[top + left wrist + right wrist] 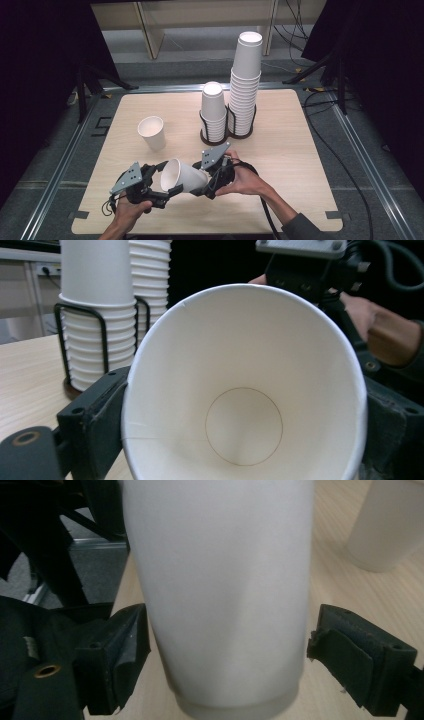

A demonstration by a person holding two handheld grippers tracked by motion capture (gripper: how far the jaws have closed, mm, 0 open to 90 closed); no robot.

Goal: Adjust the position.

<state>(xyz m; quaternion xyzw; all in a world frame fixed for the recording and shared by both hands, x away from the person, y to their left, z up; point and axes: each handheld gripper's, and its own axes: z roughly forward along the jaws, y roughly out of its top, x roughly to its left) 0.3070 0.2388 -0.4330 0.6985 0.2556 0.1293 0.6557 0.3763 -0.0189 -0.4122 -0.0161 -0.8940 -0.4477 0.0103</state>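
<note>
1. The left gripper (161, 189) clamps the rim end of a white paper cup (182, 176), its jaws pressed to both sides of the mouth.
2. The right gripper (206, 184) has its jaws spread around the cup's base end, a gap showing on each side in its own view.
3. The cup lies sideways above the near part of the table (300, 165).
4. A single cup (152, 132) stands upright at left.
5. Two cup stacks (235, 95) sit in a black wire holder (226, 131).

Light wooden table (290, 165) — a lone cup (152, 132) and two racked cup stacks (229, 112) stand on it.
</note>
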